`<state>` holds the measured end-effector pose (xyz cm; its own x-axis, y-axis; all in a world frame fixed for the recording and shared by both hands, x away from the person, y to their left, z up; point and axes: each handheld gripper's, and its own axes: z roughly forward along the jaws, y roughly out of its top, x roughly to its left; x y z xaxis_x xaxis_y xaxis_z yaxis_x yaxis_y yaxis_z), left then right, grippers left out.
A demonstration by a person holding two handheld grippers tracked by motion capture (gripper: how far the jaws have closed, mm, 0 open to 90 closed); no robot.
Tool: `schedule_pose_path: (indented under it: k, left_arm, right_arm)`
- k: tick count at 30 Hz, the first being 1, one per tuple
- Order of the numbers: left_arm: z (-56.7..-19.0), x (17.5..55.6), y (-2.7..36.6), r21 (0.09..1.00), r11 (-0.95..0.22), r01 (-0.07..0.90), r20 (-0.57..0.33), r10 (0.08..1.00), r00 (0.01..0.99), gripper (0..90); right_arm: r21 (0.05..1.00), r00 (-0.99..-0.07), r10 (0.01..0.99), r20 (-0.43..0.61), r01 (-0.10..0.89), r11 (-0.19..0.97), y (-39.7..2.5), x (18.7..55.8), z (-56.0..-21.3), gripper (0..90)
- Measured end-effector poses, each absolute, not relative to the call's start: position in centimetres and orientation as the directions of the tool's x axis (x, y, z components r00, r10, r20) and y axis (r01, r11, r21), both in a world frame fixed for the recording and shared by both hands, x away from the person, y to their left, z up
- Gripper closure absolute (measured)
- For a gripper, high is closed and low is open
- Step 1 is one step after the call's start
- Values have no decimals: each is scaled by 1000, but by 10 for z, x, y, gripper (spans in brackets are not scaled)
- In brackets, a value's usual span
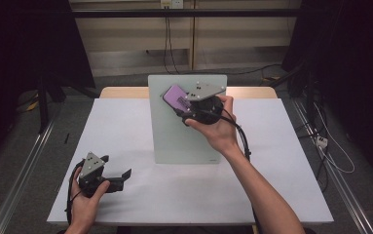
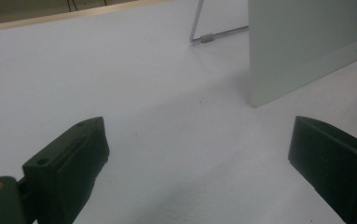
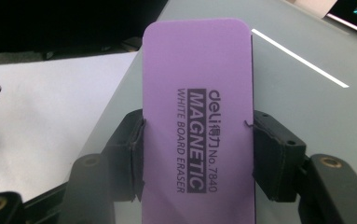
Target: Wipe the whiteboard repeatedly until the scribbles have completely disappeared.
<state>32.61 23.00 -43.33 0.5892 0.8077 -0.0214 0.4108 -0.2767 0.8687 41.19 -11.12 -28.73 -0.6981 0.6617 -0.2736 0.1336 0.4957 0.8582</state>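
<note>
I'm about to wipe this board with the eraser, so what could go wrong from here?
The whiteboard stands tilted on a thin wire stand, and the left gripper rests open on the table, away from it; pressing could tip or slide it. The right gripper pinches only the purple eraser's narrow sides, so it may twist loose.

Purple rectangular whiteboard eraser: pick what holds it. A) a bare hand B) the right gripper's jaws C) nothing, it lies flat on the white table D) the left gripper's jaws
B: the right gripper has its black jaws clamped on both long edges of the purple rectangular whiteboard eraser, against the pale upright whiteboard.
</note>
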Motion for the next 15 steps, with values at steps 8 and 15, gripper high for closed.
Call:
schedule_pose_path:
  k: [8,15]
  left_arm:
    - [-433,326,230,868,-276,413,-26,805,593,47]
    - [-434,326,228,869,-274,412,-26,806,591,47]
  right_arm:
    - [865,-675,678,-290,118,488,-110,418,-272,417]
    - [845,-702,643,-306,111,524,-86,416,-287,417]
